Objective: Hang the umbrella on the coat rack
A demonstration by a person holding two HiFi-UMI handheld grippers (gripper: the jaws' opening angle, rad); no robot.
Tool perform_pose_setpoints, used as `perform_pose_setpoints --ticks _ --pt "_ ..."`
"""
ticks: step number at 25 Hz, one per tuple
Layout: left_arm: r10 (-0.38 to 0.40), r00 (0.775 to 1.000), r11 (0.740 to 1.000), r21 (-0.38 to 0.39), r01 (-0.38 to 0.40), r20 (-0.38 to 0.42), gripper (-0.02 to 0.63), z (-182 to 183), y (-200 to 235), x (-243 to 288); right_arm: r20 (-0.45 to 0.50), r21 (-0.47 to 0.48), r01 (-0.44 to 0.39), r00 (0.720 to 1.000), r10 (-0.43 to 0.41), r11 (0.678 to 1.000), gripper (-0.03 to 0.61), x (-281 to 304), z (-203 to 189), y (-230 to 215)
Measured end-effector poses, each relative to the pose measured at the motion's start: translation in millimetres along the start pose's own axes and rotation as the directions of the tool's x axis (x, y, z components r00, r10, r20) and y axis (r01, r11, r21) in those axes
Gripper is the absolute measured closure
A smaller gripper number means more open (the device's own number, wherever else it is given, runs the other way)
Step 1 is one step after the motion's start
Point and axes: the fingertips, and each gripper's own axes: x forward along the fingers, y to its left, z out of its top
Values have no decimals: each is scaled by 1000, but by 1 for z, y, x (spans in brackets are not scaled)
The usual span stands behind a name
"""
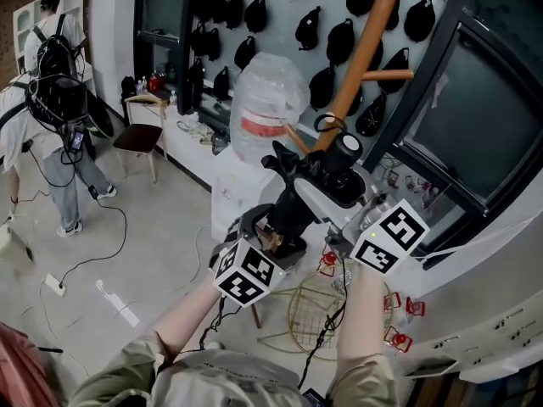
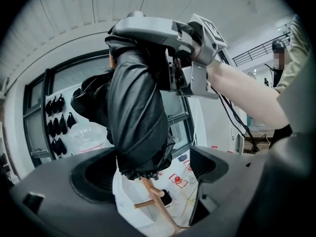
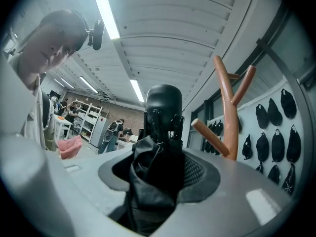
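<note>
A folded black umbrella point(image 1: 310, 189) is held up slanting toward the orange wooden coat rack point(image 1: 361, 58). Its round end cap and strap loop point(image 1: 327, 124) sit right beside a low peg. My right gripper point(image 1: 329, 189) is shut on the umbrella's fabric, which fills its jaws in the right gripper view point(image 3: 155, 177), with the rack point(image 3: 228, 112) just to the right. The umbrella's lower end point(image 2: 140, 167) hangs between the jaws of my left gripper point(image 2: 153, 174). It lies against one jaw, with a gap to the other. The right gripper point(image 2: 168, 48) clamps the umbrella higher up.
Black caps point(image 1: 339, 32) hang on the wall behind the rack. A plastic-wrapped bundle point(image 1: 267, 104) stands left of it. A wire basket point(image 1: 318, 312) and red-capped items point(image 1: 399, 337) lie below. A person with a backpack point(image 1: 51, 75) and a chair point(image 1: 136, 138) are at far left.
</note>
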Motion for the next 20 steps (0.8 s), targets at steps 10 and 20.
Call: perform_pose_setpoints --ticks 10,20 --pt "-4 1000 1000 -14 4 -29 164 -12 7 23 -13 46 36 999 -36 998 357 2 -18 -27" --pt "-25 997 999 -34 23 -68 164 -30 5 38 -45 86 81 996 -77 993 357 1 -41 -46"
